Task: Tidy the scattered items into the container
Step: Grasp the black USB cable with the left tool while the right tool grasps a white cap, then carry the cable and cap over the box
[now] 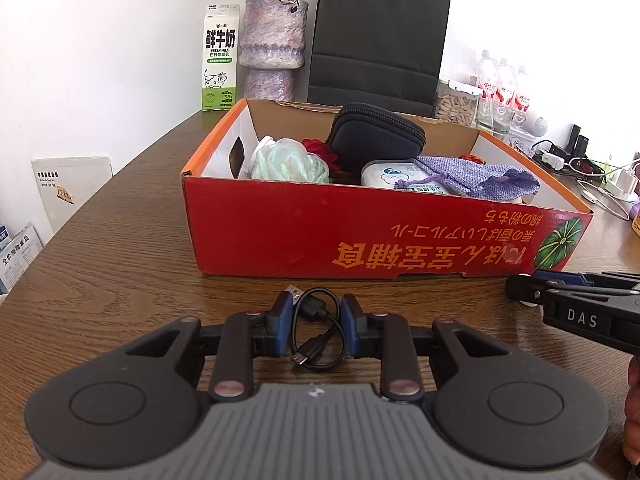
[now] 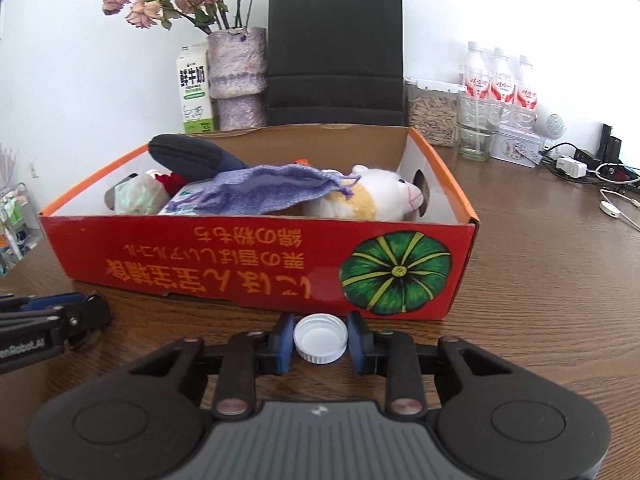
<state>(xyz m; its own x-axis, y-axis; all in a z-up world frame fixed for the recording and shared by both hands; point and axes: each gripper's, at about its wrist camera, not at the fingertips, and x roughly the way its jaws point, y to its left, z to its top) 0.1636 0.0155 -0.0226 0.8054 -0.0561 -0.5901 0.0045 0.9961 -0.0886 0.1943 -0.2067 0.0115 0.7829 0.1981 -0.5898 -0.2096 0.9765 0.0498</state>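
Note:
A red cardboard box (image 1: 320,232) with an orange rim stands on the wooden table; it also shows in the right wrist view (image 2: 224,264). It holds a dark pouch (image 1: 376,132), a purple knit bag (image 1: 472,178), a green mesh ball (image 1: 288,164) and a plush toy (image 2: 376,196). A coiled black USB cable (image 1: 316,328) lies on the table between the blue pads of my left gripper (image 1: 316,326), which is open around it. My right gripper (image 2: 320,338) is open around a white bottle cap (image 2: 320,338) lying just before the box; its pads stand close beside the cap.
Behind the box stand a milk carton (image 1: 219,60), a purple vase (image 1: 272,48), a black paper bag (image 1: 376,40), a jar, glasses and bottles (image 2: 496,84). Chargers and cables (image 2: 592,172) lie at the right. The right gripper shows in the left wrist view (image 1: 576,304).

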